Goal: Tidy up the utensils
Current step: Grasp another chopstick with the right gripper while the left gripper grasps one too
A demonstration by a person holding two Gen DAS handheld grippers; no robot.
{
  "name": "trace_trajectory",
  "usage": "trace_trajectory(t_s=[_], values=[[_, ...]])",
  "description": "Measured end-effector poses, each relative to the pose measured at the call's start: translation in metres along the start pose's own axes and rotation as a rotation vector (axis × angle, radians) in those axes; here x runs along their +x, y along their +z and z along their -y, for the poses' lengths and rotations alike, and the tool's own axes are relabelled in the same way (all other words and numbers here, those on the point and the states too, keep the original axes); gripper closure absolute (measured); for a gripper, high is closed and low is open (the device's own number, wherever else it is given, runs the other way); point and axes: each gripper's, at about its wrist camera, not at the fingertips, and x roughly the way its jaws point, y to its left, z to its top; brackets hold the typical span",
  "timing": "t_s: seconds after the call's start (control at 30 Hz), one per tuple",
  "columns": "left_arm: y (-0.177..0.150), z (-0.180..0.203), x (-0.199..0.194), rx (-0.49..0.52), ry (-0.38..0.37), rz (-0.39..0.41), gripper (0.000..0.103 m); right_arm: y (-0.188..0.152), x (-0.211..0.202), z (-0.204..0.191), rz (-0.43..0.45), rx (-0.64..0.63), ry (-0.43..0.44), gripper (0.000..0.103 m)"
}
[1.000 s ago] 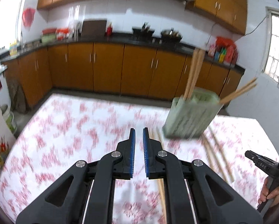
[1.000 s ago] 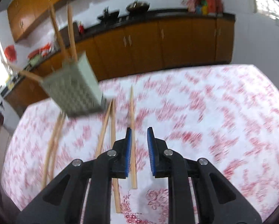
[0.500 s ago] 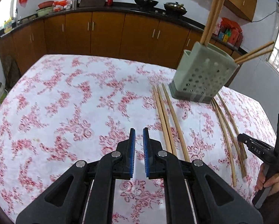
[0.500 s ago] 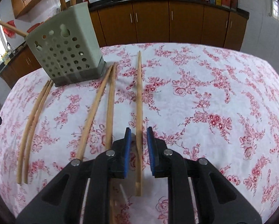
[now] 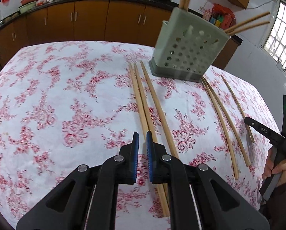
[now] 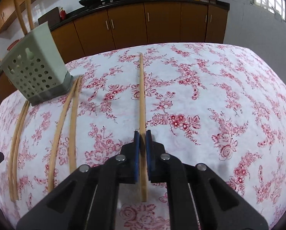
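A pale green perforated utensil holder (image 5: 189,51) stands on the floral tablecloth and holds several chopsticks; it also shows in the right wrist view (image 6: 35,71). Several wooden chopsticks (image 5: 143,103) lie loose on the cloth. My right gripper (image 6: 142,134) is shut on one chopstick (image 6: 142,92) that lies straight ahead; its jaws pinch the stick near its near end. My left gripper (image 5: 142,137) has its jaws nearly closed with nothing between them, just left of three chopsticks. The right gripper also shows at the right edge of the left wrist view (image 5: 250,143).
Two curved chopsticks (image 5: 221,117) and another (image 5: 237,103) lie right of the holder. Two pairs (image 6: 66,118) (image 6: 16,140) lie left of the held stick. The table (image 6: 238,95) has a floral cloth. Brown kitchen cabinets (image 6: 162,23) stand behind.
Both grippers have dropped toward the table. The right jaws closed onto the single chopstick. The left gripper moved right, closer to the three chopsticks.
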Motion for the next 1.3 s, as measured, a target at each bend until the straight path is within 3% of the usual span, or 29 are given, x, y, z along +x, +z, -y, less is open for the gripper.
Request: trace_trajectory(t_s=[0.63,0.8,1.0,1.3], values=[[0.003,0.007,0.014,0.019,0.054,-0.038,0.094,0.0,0.0,0.001,0.001,-0.008,0.006,0.095],[0.006,0.01,0.017,0.049,0.12,-0.022,0.094,-0.001,-0.002,0.001,-0.004,-0.008,0.012,0.095],[0.027,-0.027,0.022,-0.022,0.222,0.002,0.095,-0.007,-0.007,-0.003,-0.005,-0.021,0.028,0.095],[0.02,-0.04,0.014,0.015,0.149,0.0,0.094,-0.015,-0.011,-0.009,0.013,-0.053,0.021,0.095]])
